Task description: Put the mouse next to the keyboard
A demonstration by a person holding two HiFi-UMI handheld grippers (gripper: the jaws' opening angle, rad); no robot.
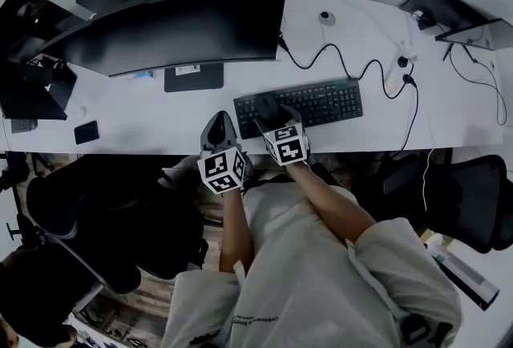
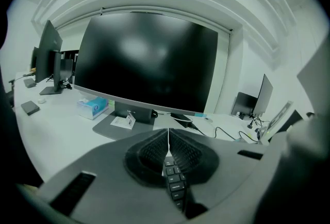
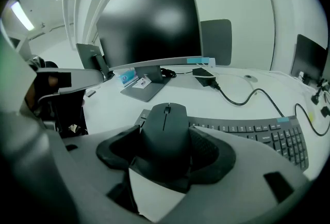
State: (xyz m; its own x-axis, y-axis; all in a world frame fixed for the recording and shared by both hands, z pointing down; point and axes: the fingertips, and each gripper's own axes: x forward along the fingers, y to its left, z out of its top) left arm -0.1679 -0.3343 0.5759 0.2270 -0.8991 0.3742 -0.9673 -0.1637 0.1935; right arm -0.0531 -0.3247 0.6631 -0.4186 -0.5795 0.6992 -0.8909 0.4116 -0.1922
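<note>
R claw point(image 3: 165, 152) is clamped on the mouse point(image 3: 166, 127), pads gripping both flanks, its nose pointing away twd the monitor point(image 1: 180, 34). In the head view the mouse point(image 1: 267, 107) sits over the left end of the keyboard point(image 1: 309, 104); can't tell if it's clear of the keys or brushing them. L claw point(image 1: 219, 124) is closed tight on nothing, just left of the keyboard near the front edge of the bench point(image 1: 144, 126). Step in hand, as I read it: carry & set down. To do it well: pick a bare patch of bench right beside the keyboard, not on it. The left side looks nearest, but the L claw sits abt there, so shift it out first. Hold the mouse level, bring it down w/o dragging across the keys, and get the base flat on the bench before the pads let go. Line it up parallel w/ the keyboard edge, close but not touching. Then part the pads just enough and back out straight along the mouse's length so neither pad nudges it.
</note>
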